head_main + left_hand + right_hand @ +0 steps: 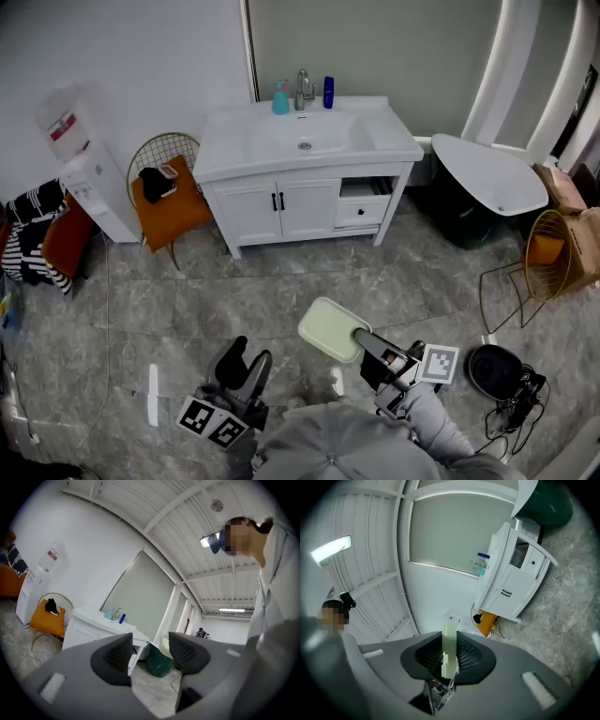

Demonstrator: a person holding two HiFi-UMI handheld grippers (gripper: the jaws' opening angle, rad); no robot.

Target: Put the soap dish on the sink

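Observation:
A pale green soap dish [330, 329] is held out flat over the grey floor, with my right gripper [361, 341] shut on its near edge. In the right gripper view the soap dish [449, 651] shows edge-on, pinched between the two dark pads. The white sink [305, 141] on its cabinet stands well ahead at the wall, with a tap [303, 89] behind the basin. My left gripper [246, 361] hovers low at the left, open, nothing between its fingers. The same sink [108, 622] appears far off in the left gripper view.
A teal bottle [280, 98] and a blue bottle [328, 92] flank the tap. An orange chair [170, 203] and a water dispenser [91, 178] stand left of the cabinet. A dark bin with a white lid [488, 175], a wire chair [545, 254] and a black round object [494, 371] sit at the right.

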